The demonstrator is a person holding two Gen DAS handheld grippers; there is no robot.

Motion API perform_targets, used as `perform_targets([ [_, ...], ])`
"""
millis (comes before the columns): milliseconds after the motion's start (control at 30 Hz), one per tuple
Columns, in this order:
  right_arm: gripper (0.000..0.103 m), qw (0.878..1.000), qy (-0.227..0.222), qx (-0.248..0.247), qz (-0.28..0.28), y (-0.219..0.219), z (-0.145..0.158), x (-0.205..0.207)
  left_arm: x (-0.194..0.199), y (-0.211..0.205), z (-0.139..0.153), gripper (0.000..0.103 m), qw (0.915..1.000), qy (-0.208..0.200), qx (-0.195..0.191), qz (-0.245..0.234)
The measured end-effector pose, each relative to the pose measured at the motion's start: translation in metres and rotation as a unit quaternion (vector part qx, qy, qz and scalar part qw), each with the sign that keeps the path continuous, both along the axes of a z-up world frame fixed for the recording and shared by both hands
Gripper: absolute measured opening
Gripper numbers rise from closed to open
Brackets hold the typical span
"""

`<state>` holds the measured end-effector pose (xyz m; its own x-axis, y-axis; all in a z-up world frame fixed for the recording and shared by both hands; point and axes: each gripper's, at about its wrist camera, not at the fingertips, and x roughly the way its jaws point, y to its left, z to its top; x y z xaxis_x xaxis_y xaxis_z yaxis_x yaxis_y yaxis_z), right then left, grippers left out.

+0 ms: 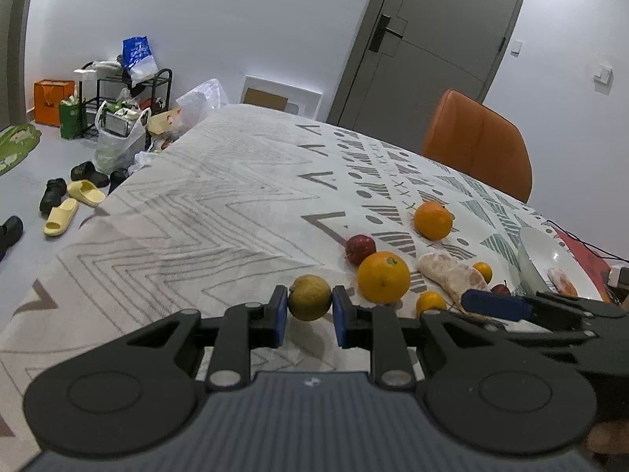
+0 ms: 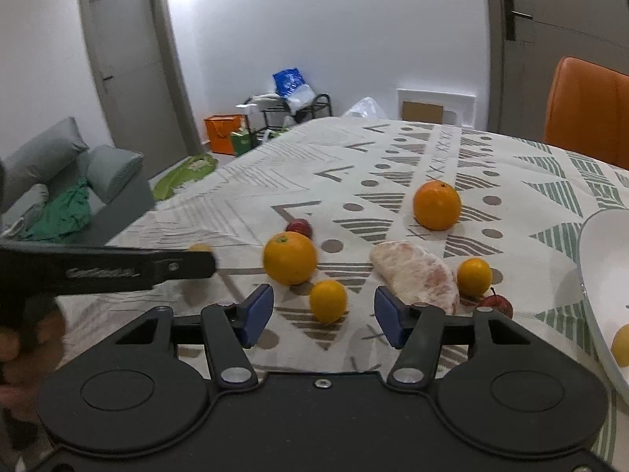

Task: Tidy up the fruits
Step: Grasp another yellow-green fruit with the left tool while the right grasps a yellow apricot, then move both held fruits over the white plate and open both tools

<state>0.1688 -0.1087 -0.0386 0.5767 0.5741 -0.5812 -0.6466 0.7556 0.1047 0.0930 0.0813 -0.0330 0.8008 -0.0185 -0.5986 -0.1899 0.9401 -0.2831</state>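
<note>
Left wrist view: the left gripper (image 1: 309, 312) is clamped on a yellow-green lemon (image 1: 310, 297), both blue pads touching its sides, above the patterned tablecloth (image 1: 204, 212).
Beyond the left tongs, to the right: a large orange (image 1: 383, 277), with a red apple (image 1: 360, 249) just behind it and a second large orange (image 1: 433, 220) farther off.
Right wrist view: the right gripper (image 2: 322, 316) is spread wide and holds nothing; a small orange (image 2: 328, 300) lies on the cloth between its fingers, touching neither.
Just past the right finger: a peeled pomelo segment (image 2: 418, 275), with another small orange (image 2: 474, 277) and a small red fruit (image 2: 496, 303) beside it.
Far right of the tongs: a white bowl (image 2: 601, 275) holding a yellow fruit (image 2: 622, 344).
</note>
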Motion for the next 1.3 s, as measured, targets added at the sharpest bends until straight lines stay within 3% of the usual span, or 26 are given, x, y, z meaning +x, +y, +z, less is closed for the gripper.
perform_targets([
  [167,0.041,1.0,0.011,-0.01,-0.007,0.01,-0.008,0.006,-0.006,0.0,0.005,0.022,1.0,-0.002,0.008,0.002],
  [233,0.022,1.0,-0.001,-0.021,-0.01,0.014,-0.009,0.005,-0.007,0.001,0.005,0.022,1.0,-0.001,0.006,0.004],
  [333,0.021,1.0,0.016,-0.004,0.0,0.01,-0.007,0.004,-0.006,0.0,0.004,0.022,1.0,-0.001,0.008,0.005],
  [733,0.021,0.999,-0.016,0.023,-0.022,-0.034,0.017,-0.015,-0.001,-0.024,0.017,0.022,0.9994,-0.021,0.02,-0.02],
  [1300,0.021,0.991,-0.04,0.051,-0.115,-0.11,0.027,-0.018,0.021,-0.086,0.033,0.022,0.9936,-0.046,0.019,-0.102],
])
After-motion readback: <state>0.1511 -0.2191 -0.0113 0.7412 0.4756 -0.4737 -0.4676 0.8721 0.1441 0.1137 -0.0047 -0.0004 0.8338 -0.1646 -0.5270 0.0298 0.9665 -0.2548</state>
